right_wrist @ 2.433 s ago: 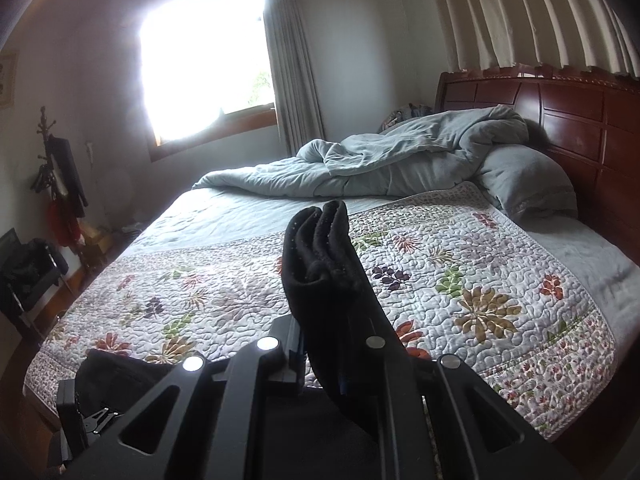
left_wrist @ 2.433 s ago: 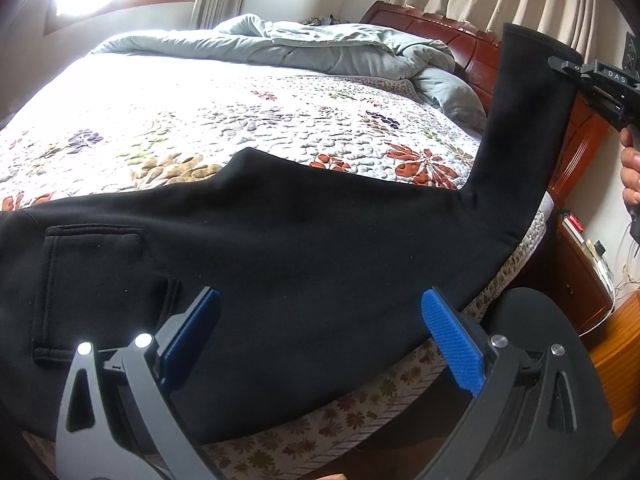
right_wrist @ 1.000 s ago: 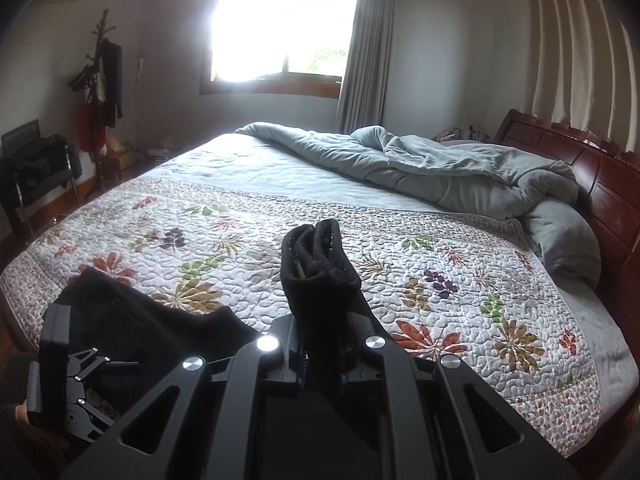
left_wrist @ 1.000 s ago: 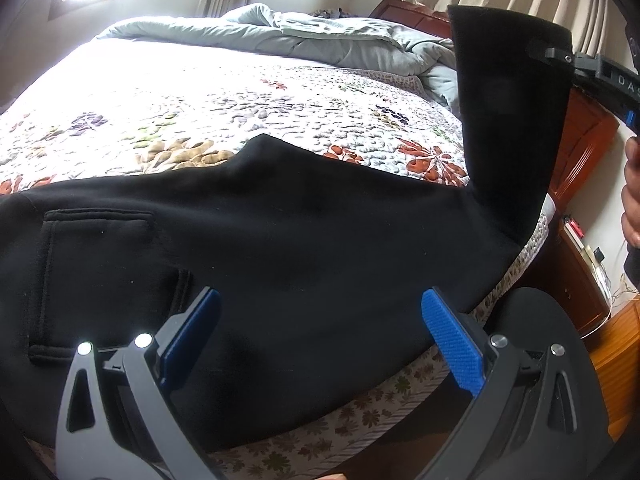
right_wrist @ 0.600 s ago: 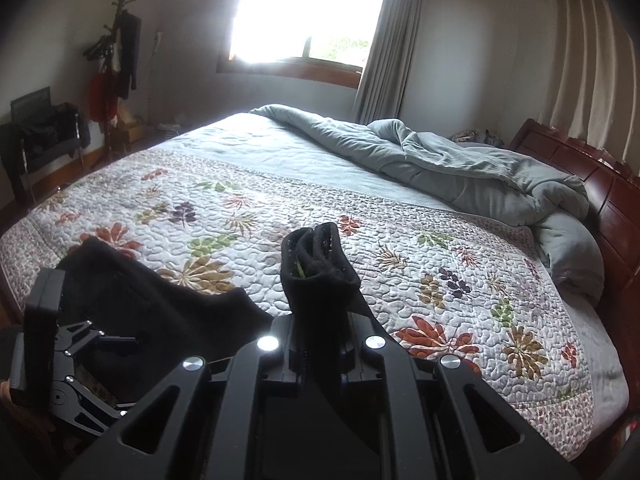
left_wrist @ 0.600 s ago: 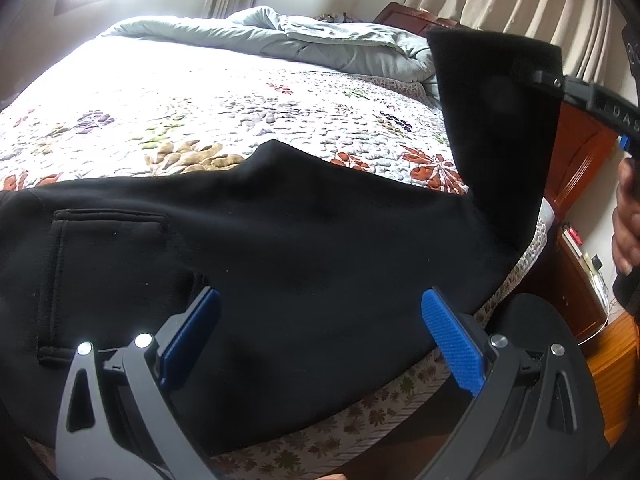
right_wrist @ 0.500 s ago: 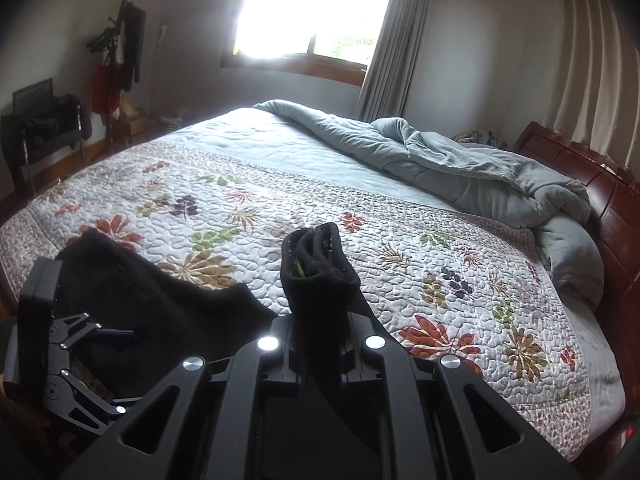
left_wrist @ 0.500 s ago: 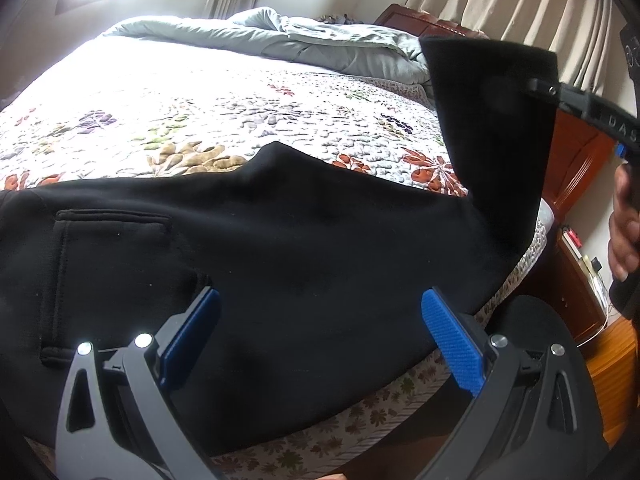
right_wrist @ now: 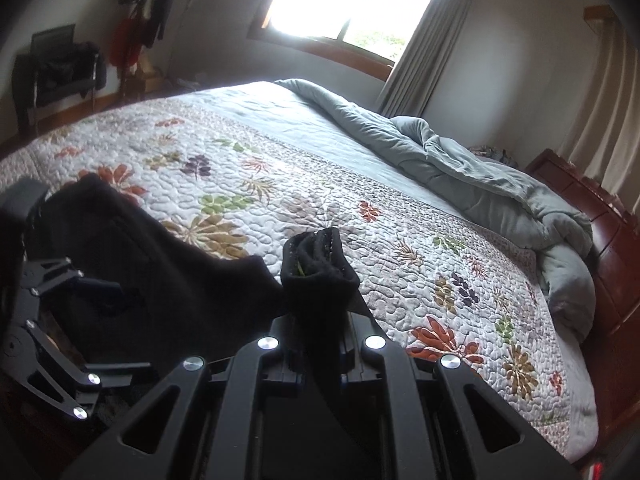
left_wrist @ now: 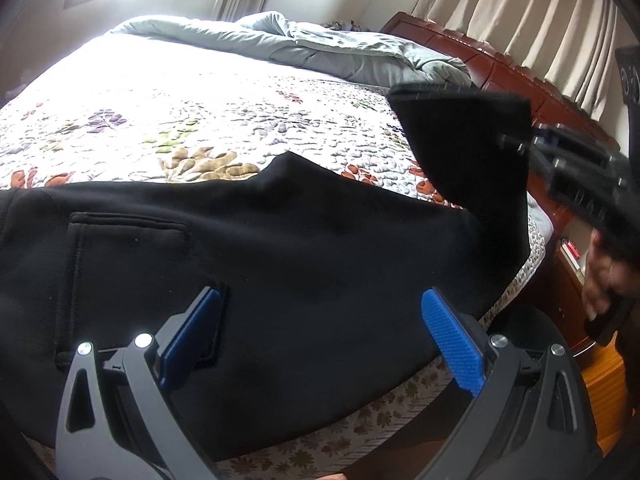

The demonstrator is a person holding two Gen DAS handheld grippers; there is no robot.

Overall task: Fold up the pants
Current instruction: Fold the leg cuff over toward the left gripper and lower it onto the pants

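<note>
Black pants [left_wrist: 304, 248] lay spread along the near edge of a bed [left_wrist: 168, 112] covered by a floral quilt [right_wrist: 320, 200]. The left gripper [left_wrist: 320, 332] hovered above the pants' middle, its blue-padded jaws wide apart and holding nothing. At about two o'clock in the left wrist view, the right gripper [right_wrist: 320, 340] had its jaws clamped together on the leg cuff [right_wrist: 316, 256], lifting that end off the quilt. A grey duvet [right_wrist: 460, 176] lay bunched near the wooden headboard [left_wrist: 500, 76].
</note>
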